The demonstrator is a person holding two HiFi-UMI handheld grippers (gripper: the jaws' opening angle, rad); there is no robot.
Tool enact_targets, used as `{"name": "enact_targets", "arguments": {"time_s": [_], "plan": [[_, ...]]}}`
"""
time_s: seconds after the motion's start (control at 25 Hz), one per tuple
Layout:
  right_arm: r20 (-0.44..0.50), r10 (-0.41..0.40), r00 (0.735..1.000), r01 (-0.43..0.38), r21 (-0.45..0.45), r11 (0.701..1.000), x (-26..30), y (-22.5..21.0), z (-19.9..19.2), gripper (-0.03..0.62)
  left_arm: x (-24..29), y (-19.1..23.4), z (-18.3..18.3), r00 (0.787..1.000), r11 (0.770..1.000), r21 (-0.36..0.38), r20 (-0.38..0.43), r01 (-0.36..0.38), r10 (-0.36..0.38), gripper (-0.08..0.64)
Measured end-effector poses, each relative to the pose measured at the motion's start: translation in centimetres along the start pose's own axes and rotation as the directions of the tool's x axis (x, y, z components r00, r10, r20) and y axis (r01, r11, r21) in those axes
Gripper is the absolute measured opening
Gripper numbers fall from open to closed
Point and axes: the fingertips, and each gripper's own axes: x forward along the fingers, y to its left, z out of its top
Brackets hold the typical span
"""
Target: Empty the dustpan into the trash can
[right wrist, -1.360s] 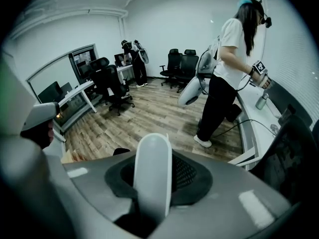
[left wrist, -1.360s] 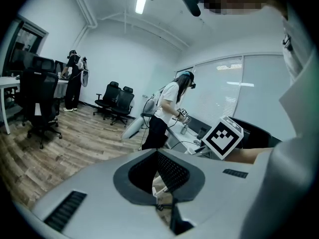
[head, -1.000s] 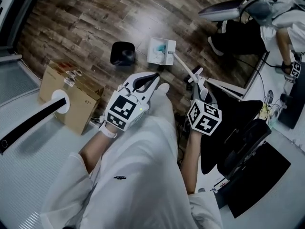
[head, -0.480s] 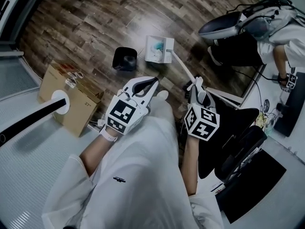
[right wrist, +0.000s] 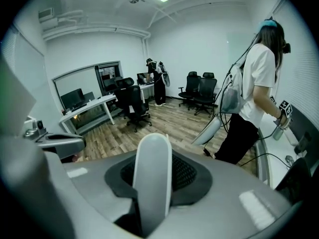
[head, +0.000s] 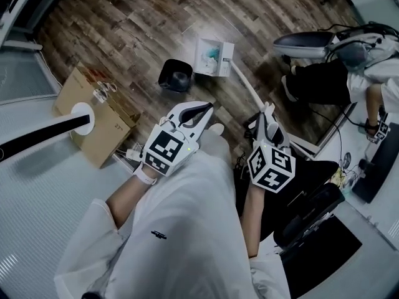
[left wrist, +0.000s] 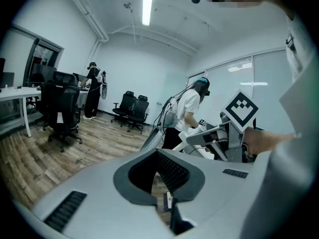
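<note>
Floor: dark wood planks [head: 124, 23] over most of the room, with a pale ribbed panel [head: 37, 198] at the near left.
Room: an office with white walls, a ceiling strip light [left wrist: 147, 4], a long desk [right wrist: 89, 106] and black office chairs [right wrist: 199, 91] on castors.
People: a bystander [right wrist: 254, 83] in a white top stands close by on the right side with cables trailing. A second person [left wrist: 93, 88] stands at the far desk.
Cardboard box [head: 93, 120]: sits at the edge of the pale ribbed panel.
Trash can [head: 175, 78]: black and open-topped, standing on the planks beyond the left gripper.
Dustpan [head: 215, 56]: white with a teal inside, just beside the trash can and not over it.
Handle [right wrist: 152, 178]: long and white, running from the dustpan back into the right gripper.
Right gripper [head: 266, 118]: its jaws are clamped on the handle, which stands upright between them.
Left gripper [head: 198, 111]: its jaws are pressed together with nothing between them, and it is held near the right gripper.
Hard to make out: whether the dustpan touches the floor, and what lies in it. The small things on top of the cardboard box are too small to tell. A black-and-white bar [head: 43, 139] at the left is cut off by the edge.
</note>
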Motion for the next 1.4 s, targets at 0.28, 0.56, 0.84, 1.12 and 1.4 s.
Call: {"name": "enact_targets", "arguments": {"time_s": [0.28,0.56,0.84,1.12,1.4], "plan": [[0.007,0.071,0.997,-0.071,-0.079,0.994,0.4,3.3,1.0,0.118,-1.9,1.5,-0.1,0.998,0.998,-0.027,0.024,-0.055,0.056,0.006],[0.001,0.143,0.99,-0.141,-0.166,0.976,1.4,6.2,1.7,0.117,-3.0,3.0,-1.1,0.993,0.991,-0.07,0.03,-0.111,0.114,0.006],[-0.009,0.202,0.979,-0.198,-0.257,0.946,2.1,9.3,2.5,0.117,-4.8,4.2,-1.7,0.983,0.978,-0.117,0.039,-0.174,0.18,0.006],[-0.014,0.264,0.964,-0.248,-0.389,0.887,2.4,12.1,2.7,0.116,-6.0,5.0,-2.3,0.971,0.964,-0.15,0.057,-0.222,0.232,0.006],[-0.036,0.309,0.95,-0.284,-0.505,0.815,3.0,14.3,2.5,0.115,-7.0,5.8,-3.2,0.958,0.947,-0.191,0.068,-0.26,0.277,0.006]]}}
